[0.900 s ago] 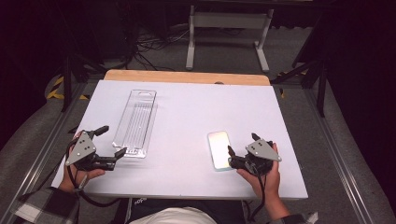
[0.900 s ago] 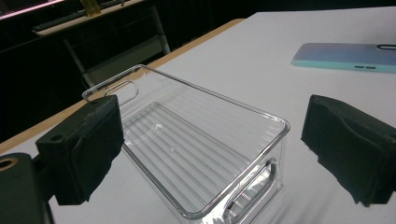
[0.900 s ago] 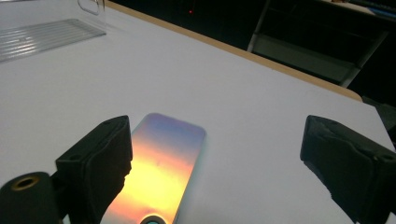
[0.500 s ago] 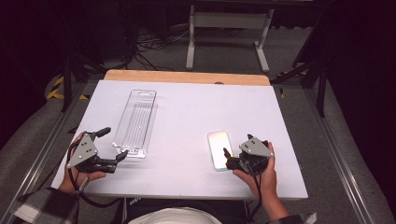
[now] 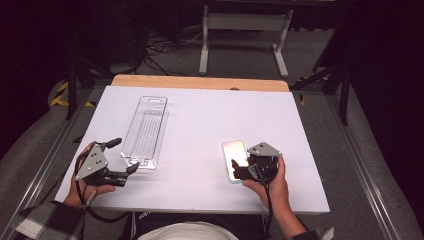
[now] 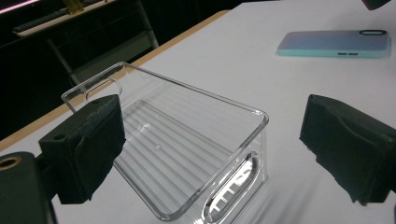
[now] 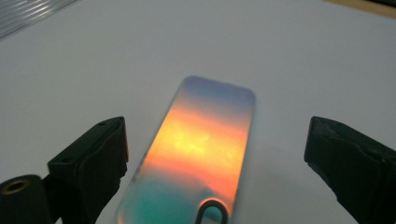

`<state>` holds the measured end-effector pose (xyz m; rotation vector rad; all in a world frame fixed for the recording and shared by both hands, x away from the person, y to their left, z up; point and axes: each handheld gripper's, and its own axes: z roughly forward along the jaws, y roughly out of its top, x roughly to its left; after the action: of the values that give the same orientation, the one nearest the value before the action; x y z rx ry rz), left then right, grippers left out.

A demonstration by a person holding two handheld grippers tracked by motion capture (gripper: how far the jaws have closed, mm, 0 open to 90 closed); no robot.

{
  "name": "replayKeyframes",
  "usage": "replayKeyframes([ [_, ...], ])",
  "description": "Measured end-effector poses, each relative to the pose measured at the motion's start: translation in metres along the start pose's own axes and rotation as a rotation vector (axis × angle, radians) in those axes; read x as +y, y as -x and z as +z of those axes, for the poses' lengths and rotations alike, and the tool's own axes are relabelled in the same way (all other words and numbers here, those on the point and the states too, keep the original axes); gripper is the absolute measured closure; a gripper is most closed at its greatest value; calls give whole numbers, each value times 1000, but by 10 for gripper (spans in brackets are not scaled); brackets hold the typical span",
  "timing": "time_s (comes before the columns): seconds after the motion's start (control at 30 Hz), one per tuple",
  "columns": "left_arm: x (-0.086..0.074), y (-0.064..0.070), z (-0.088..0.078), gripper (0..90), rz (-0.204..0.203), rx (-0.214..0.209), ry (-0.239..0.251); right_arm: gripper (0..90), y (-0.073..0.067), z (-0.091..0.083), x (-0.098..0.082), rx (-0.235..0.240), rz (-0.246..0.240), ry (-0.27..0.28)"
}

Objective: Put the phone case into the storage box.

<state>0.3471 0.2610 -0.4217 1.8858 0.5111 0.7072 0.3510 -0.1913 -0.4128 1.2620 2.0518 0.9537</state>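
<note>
- Showing no readable writing, the phone case (image 5: 235, 161) lay flat near the table's (image 5: 200, 115) front right; the clear tray (image 5: 145, 131) lay at left.
- Right gripper (image 5: 238, 170) had crept over the case since earlier, jaws wide, gripping nothing.
- Left gripper (image 5: 125, 158) straddled the tray's near end, wide, empty.

The high view looks forward and down over the whole white table (image 5: 200, 125), while each gripper view sits low and close (the left one facing the clear tray (image 6: 187, 154)), all three sharing the phone case (image 7: 201, 149).
</note>
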Motion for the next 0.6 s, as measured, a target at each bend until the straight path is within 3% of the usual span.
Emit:
replayKeyframes([
  [0.17,0,0,0,72,-8,-10,2,73,-15,11,-3,5,-12,-73],
  [0.33,0,1,1,84,-7,-11,-7,59,-22,24,-11,-3,-30,-139],
  [0.53,0,2,1,87,-7,-14,-15,56,-22,28,-14,-13,-27,-160],
  [0.6,0,2,1,87,-3,-19,-15,52,-20,30,-16,13,-33,-170],
])
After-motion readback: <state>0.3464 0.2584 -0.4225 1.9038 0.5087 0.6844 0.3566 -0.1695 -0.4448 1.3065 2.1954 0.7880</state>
